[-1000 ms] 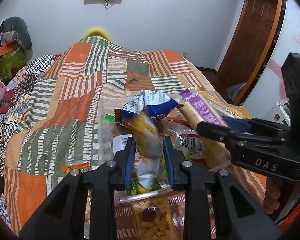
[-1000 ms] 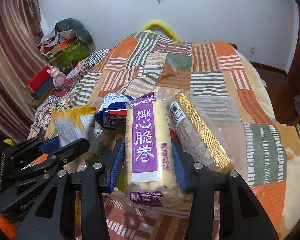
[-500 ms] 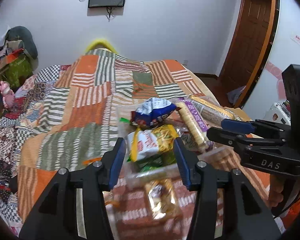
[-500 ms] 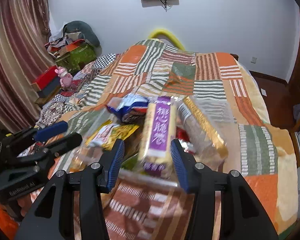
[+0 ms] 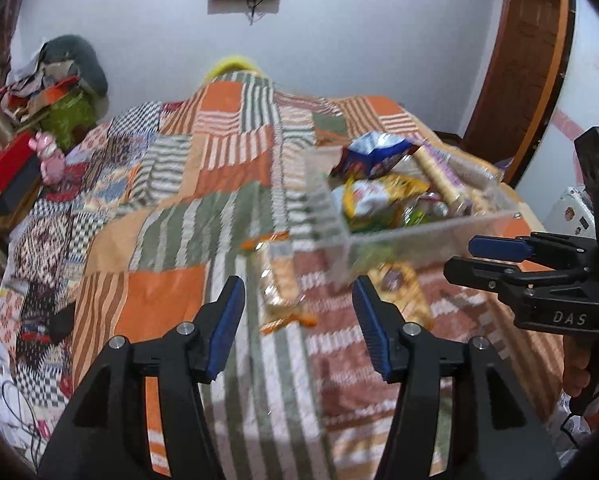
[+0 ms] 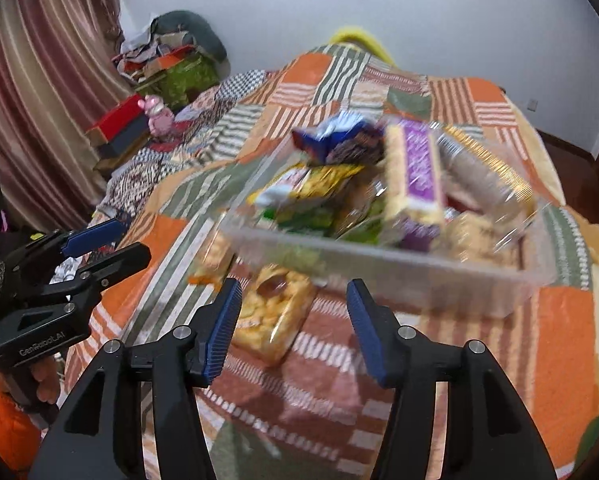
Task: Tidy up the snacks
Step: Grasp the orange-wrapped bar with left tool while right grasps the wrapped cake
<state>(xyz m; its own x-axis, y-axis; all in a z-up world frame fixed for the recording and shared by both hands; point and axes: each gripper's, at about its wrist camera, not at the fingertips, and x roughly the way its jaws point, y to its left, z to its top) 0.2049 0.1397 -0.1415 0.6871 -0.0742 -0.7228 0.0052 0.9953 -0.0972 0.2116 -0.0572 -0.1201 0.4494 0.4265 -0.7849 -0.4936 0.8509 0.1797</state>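
Note:
A clear plastic bin [image 5: 411, 240] [image 6: 379, 256] sits on the patchwork quilt, holding a purple wafer-roll pack [image 6: 417, 164], a blue bag [image 5: 373, 154] [image 6: 339, 140], a yellow-green bag [image 5: 379, 198] [image 6: 307, 192] and a gold-edged pack [image 6: 487, 160]. A clear pack of yellow snacks [image 6: 271, 316] [image 5: 283, 292] lies on the quilt in front of the bin. My left gripper [image 5: 297, 320] is open and empty, back from the bin. My right gripper [image 6: 293, 318] is open and empty above the loose pack.
The quilt [image 5: 159, 184] covers the whole bed. A pile of boxes, a pink toy [image 6: 157, 114] and clutter lie along the left edge by the curtain. A wooden door [image 5: 523, 60] stands to the right.
Both grippers let go of their snacks, the left its yellow-green bag and the right the purple pack, which now lie in the bin. Both opened and pulled back and up.

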